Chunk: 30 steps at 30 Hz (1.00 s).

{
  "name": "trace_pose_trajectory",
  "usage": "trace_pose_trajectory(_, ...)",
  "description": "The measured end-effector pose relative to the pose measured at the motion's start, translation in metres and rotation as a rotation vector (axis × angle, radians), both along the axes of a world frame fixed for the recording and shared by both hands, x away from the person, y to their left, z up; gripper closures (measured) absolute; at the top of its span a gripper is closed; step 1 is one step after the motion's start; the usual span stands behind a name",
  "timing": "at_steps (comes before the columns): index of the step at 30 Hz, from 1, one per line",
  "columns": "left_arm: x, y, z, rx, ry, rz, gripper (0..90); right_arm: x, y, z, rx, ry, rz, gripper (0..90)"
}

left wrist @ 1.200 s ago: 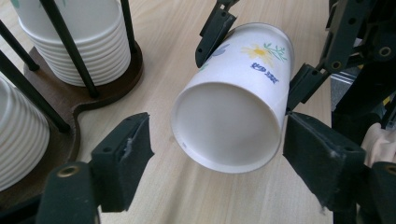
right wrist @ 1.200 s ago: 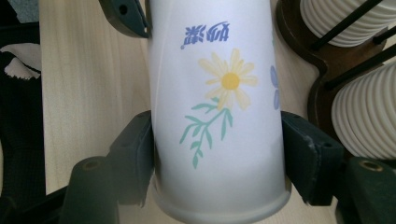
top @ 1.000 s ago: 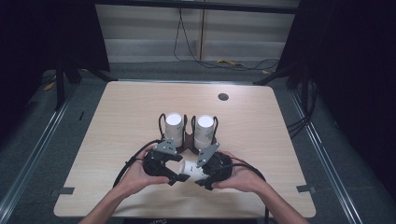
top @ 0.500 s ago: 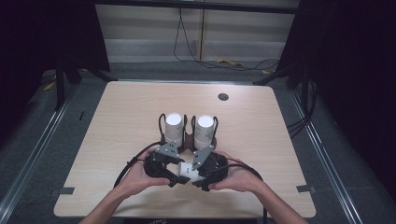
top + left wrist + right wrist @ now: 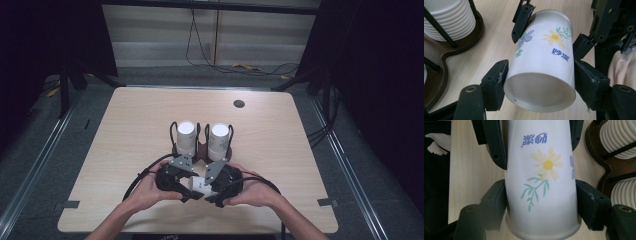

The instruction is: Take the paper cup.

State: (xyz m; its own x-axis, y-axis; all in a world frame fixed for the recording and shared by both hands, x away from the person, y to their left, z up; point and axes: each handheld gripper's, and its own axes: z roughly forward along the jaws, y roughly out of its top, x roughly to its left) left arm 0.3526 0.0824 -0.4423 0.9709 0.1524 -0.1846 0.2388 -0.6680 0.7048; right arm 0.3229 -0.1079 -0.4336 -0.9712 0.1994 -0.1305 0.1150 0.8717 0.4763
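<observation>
A white paper cup (image 5: 199,183) printed with a yellow daisy and blue writing lies level between my two grippers, just above the table's front. My left gripper (image 5: 540,77) has just been closing, and its pads now press on the cup's base end (image 5: 541,62). My right gripper (image 5: 540,195) has its pads against the cup's wall (image 5: 541,170) near the rolled rim; its jaws have just been opening a little, with the cup still between them. In the high view the left gripper (image 5: 192,186) and right gripper (image 5: 207,189) meet nose to nose, a hand behind each.
Just beyond the grippers a brown wooden holder (image 5: 202,148) with black wire posts carries two stacks of white cups (image 5: 186,135) (image 5: 219,137). A dark round grommet (image 5: 239,103) sits in the table's far right. Cables trail from both grippers toward the front edge.
The two grippers have drawn slightly closer together around the cup, and the left jaws have closed in on it. The hands have otherwise stayed put.
</observation>
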Motion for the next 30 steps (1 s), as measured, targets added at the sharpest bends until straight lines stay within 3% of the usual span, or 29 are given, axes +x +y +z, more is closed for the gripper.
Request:
trace_pose_trajectory(3, 0.003, 0.001, -0.001, -0.018, 0.033, -0.002, 33.4, 0.000, -0.002, -0.001, 0.015, 0.001, -0.010, 28.3)
trace_pose_trajectory(9, 0.002, 0.001, -0.001, -0.027, 0.026, -0.017, 35.6, 0.002, -0.006, -0.003, 0.055, 0.016, -0.024, 23.0)
trace_pose_trajectory(11, 0.002, 0.001, -0.001, -0.049, 0.037, -0.010, 35.7, 0.003, -0.007, -0.003, 0.065, 0.017, -0.042, 18.1)
trace_pose_trajectory(19, 0.001, 0.006, 0.005, -0.105, 0.042, -0.002, 35.8, 0.005, -0.014, 0.001, 0.118, 0.042, -0.081, 15.0)
trace_pose_trajectory(21, 0.002, 0.008, 0.006, -0.117, 0.040, 0.012, 35.7, 0.007, -0.017, 0.002, 0.140, 0.071, -0.094, 14.8)
trace_pose_trajectory(23, 0.002, 0.009, 0.006, -0.134, 0.045, 0.019, 35.7, 0.007, -0.021, 0.002, 0.193, 0.075, -0.105, 14.9)
trace_pose_trajectory(30, 0.002, 0.010, 0.006, -0.160, 0.041, 0.034, 35.7, 0.005, -0.035, 0.000, 0.261, 0.081, -0.151, 14.9)
